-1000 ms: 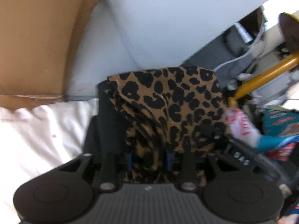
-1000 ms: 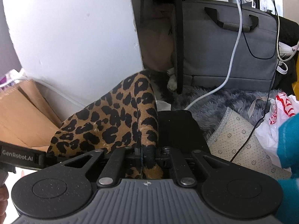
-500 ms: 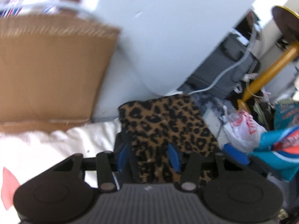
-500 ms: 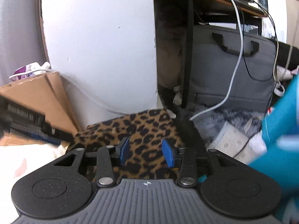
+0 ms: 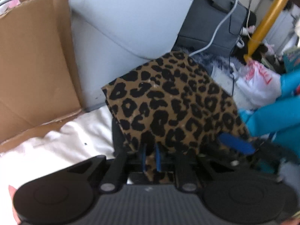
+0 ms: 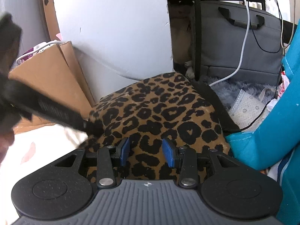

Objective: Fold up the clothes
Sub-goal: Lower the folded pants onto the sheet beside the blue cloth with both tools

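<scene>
The leopard-print garment [image 5: 174,106] is tan cloth with black spots, folded into a compact, roughly rectangular stack with a smooth top face. It lies at the edge of a white sheet [image 5: 61,142], with a flattened cardboard box [image 5: 33,63] standing to its left and a pale wall behind it. In the left wrist view, the left tongs [image 5: 150,159] are clenched on a fold of the near edge of the garment, their blue pads close together with cloth pinched between them. In the right wrist view, the right tongs [image 6: 147,151] are released, their blue pads spread wide over the near part of the garment, gripping nothing. Both point forward toward the wall, side by side. A grey laptop bag [image 6: 241,43] and white cable [image 6: 243,37] sit beyond on the right.
</scene>
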A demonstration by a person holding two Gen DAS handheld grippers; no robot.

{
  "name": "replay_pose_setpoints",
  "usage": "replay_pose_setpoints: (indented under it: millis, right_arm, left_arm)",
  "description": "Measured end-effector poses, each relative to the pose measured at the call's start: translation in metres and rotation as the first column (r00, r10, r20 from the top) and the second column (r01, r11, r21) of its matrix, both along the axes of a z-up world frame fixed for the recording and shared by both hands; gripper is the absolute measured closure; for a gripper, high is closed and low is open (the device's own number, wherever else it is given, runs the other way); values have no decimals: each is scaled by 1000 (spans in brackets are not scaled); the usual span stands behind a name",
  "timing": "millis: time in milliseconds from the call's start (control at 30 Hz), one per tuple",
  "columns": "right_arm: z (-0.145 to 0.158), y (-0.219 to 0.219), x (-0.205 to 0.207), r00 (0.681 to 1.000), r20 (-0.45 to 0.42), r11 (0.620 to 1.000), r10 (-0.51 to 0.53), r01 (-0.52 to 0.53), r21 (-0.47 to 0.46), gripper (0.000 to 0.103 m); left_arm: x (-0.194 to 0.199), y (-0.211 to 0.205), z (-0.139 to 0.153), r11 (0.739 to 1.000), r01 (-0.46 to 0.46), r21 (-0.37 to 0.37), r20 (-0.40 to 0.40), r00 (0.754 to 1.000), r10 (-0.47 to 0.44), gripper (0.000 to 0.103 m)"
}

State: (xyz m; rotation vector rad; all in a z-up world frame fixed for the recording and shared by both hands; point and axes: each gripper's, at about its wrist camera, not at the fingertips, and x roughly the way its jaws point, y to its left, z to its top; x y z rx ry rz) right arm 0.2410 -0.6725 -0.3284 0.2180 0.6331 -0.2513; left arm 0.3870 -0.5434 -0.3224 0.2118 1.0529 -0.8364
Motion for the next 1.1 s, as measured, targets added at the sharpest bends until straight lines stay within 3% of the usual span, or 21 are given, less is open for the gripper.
replay_pose_setpoints:
  millis: [67, 200, 333, 500, 633, 700, 867, 1000, 1100]
  right_arm:
    - [0, -1, -3, 1000, -4, 1000, 1, -1, -26, 58]
    - [-5, -14, -11, 999, -13, 998, -47, 46, -53, 58]
    - [-11, -29, -26, 993, -24, 993, -114, 113, -37, 58]
    - [-9, -24, -47, 990, -3, 990, -138, 138, -17, 58]
    - [-6, -18, -64, 988, 18, 989, -150, 150, 0, 58]
    - [-6, -14, -71, 988, 24, 988, -155, 155, 8, 58]
    - [-23, -9, -79, 990, -23, 990, -137, 138, 12, 58]
    - [-33, -11, -92, 988, -49, 989, -144, 145, 13, 59]
    - [-37, -11, -102, 986, -66, 988, -152, 153, 6, 60]
  left_arm:
    - [2, 6, -2, 1000, -15, -4, -7, 1000, 15, 90]
    - [4, 12, 3, 996, -34, 77, 47, 998, 30, 93]
    - [3, 25, 26, 1000, -27, 0, 63, 998, 27, 94]
    - [-14, 19, 54, 997, 28, -68, 111, 994, -20, 87]
    - [-33, 5, 56, 989, 107, -101, 91, 991, -98, 87]
    - [-49, -5, 48, 984, 159, -77, 103, 983, -151, 87]
    - [-75, -15, 17, 974, 217, 61, 151, 963, -224, 84]
    - [-74, -9, 7, 977, 208, 45, 143, 967, -212, 83]
    - [-79, -10, 8, 970, 234, 71, 175, 954, -243, 82]
